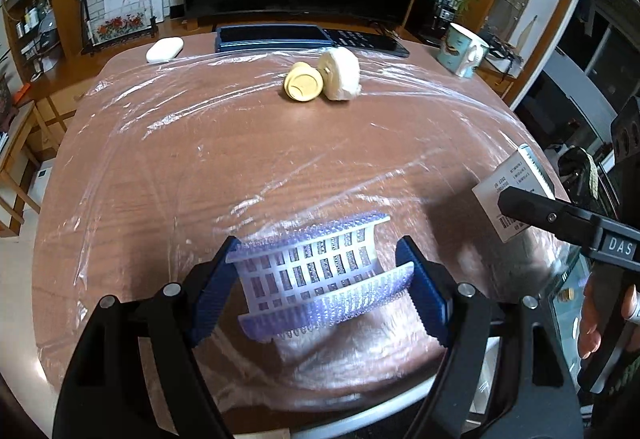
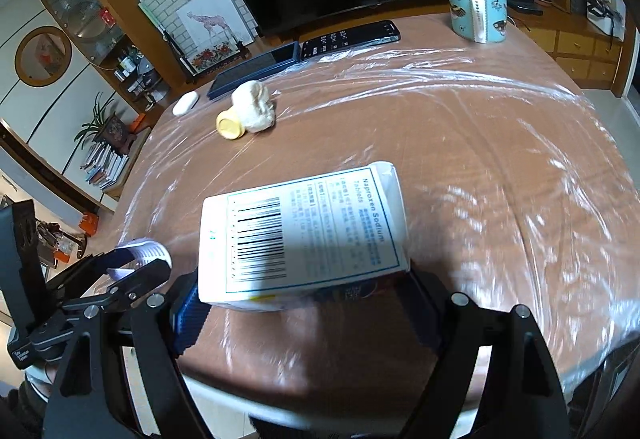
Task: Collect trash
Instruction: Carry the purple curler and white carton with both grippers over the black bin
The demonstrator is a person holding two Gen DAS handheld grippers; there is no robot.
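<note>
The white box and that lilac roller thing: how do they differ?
The medicine box is solid, flat-sided card with a printed barcode; the hair roller is a curved plastic grid, full of holes and bristly. The right gripper holds the box, the left gripper the roller. Both are lifted off the table.

One mug [image 2: 478,7], two remotes [image 2: 348,35].
</note>
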